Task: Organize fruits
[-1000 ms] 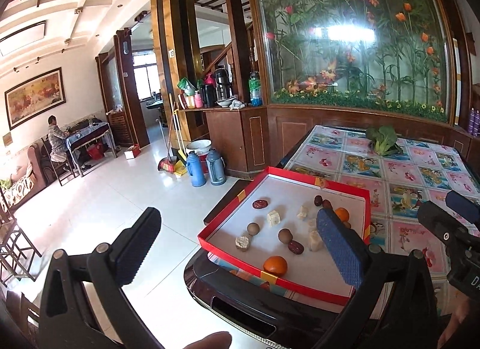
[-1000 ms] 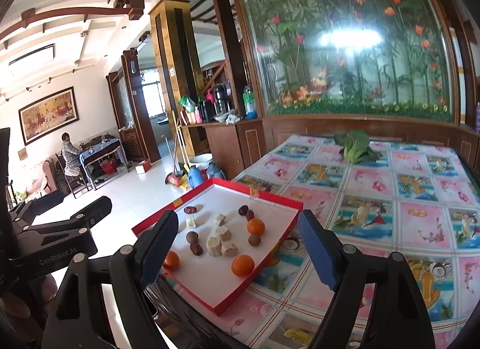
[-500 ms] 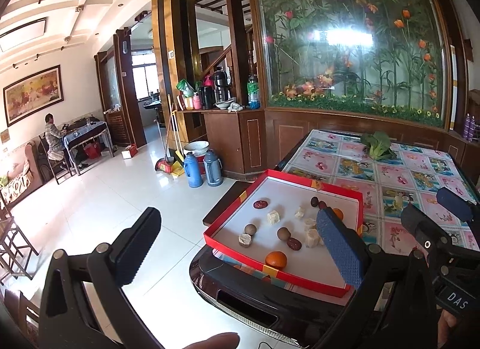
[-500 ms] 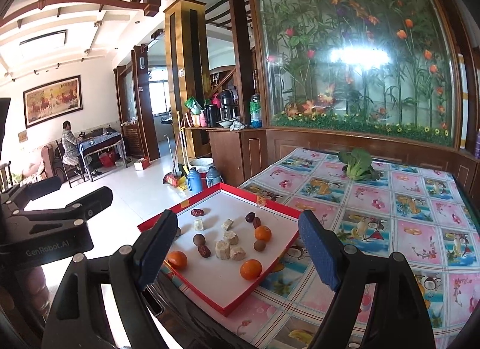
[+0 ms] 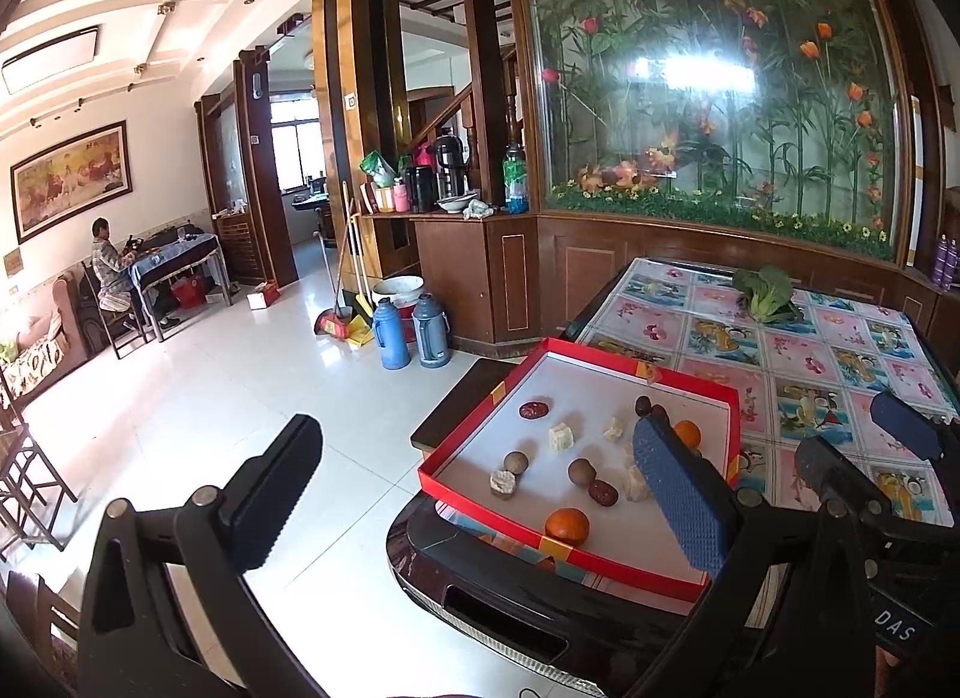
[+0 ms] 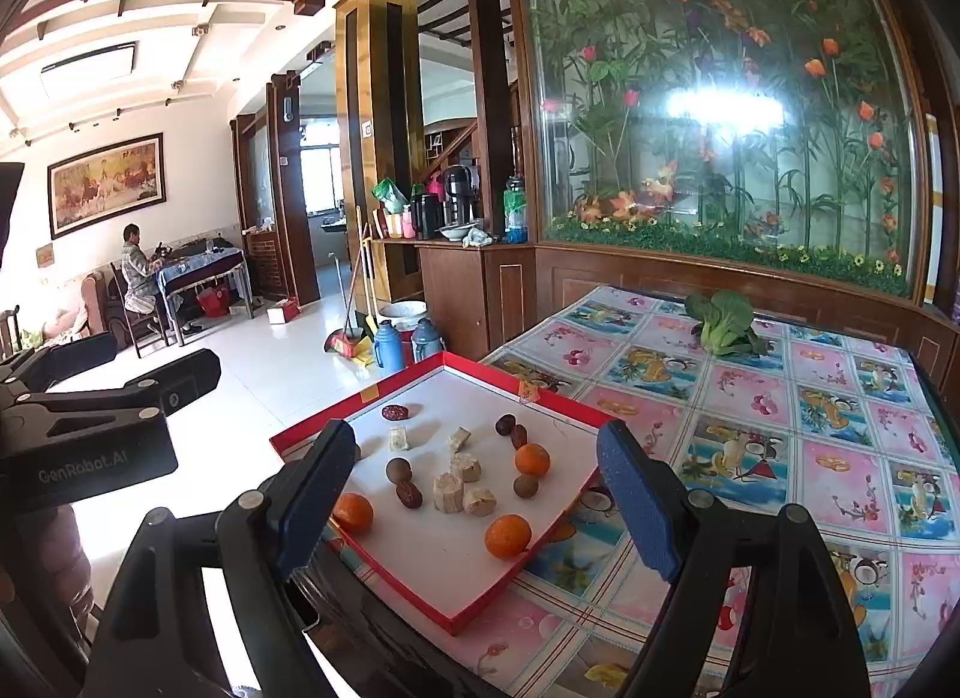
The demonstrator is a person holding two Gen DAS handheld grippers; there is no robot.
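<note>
A shallow red tray (image 6: 480, 608) with a white floor lies at the table's near left corner. It holds three oranges (image 6: 508, 536), dark red dates (image 6: 409, 495), brown longans (image 6: 525, 486) and pale chunks (image 6: 448, 492), all loose. My right gripper (image 6: 477, 497) hovers before the tray, open and holding nothing. My left gripper (image 5: 474, 494) stands open beside the table's corner, its right finger (image 5: 678, 494) overlapping the tray (image 5: 480, 506). An orange (image 5: 567, 525) sits by the tray's near rim. Each gripper shows in the other's view: the left gripper (image 6: 108, 398) and the right gripper's fingertip (image 5: 900, 428).
A flowered cloth covers the table (image 6: 780, 428), with a green leafy vegetable (image 6: 723, 329) at its far side. Two thermos flasks (image 5: 408, 335), a bucket and brooms stand on the tiled floor. A person (image 5: 108, 266) sits at a far table on the left.
The right wrist view has rolled a little and shifted slightly sideways. Both grippers stay open and no fruit in the tray has moved.
</note>
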